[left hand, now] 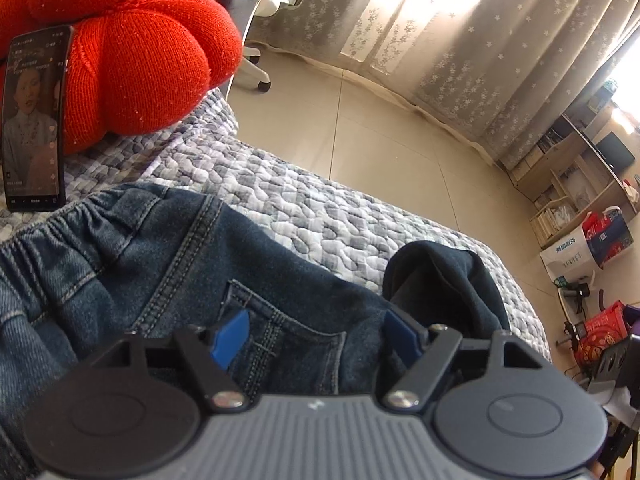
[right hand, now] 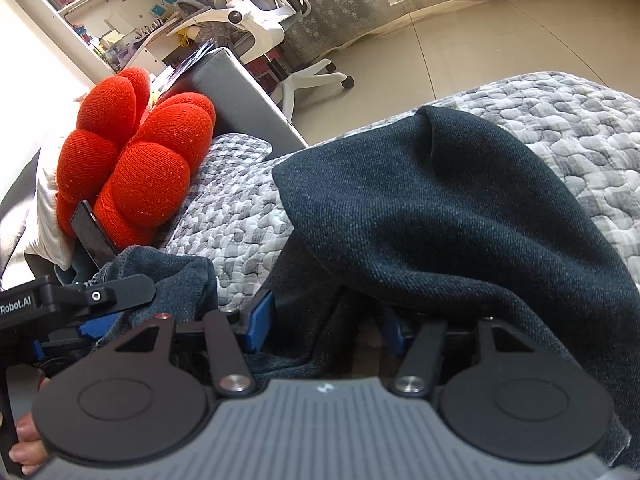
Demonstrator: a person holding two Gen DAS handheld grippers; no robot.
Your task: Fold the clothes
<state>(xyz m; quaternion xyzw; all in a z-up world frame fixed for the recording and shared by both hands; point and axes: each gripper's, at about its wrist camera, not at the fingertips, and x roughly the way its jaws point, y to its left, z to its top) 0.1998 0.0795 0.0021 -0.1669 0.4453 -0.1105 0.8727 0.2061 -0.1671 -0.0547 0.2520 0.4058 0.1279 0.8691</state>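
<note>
Dark blue jeans [left hand: 160, 264] lie on a grey quilted bed cover [left hand: 300, 200], elastic waistband [left hand: 52, 232] to the left and back pocket just ahead of my left gripper [left hand: 318, 336]. Its blue pads [left hand: 232, 340] stand wide apart, open, with denim lying between them. In the right wrist view a thick fold of the jeans [right hand: 440, 208] drapes over my right gripper [right hand: 327, 324], also open, its blue pads [right hand: 260, 320] spread with cloth between. The left gripper [right hand: 100, 308] shows at the far left against the waistband end.
A red knotted cushion [left hand: 140, 60] sits at the head of the bed with a lit phone [left hand: 34, 120] propped against it. The bed edge drops to a tiled floor [left hand: 380, 128]. A white office chair [right hand: 260, 20], curtains and low shelves [left hand: 572, 168] lie beyond. A person's hand [right hand: 24, 440] holds the left gripper.
</note>
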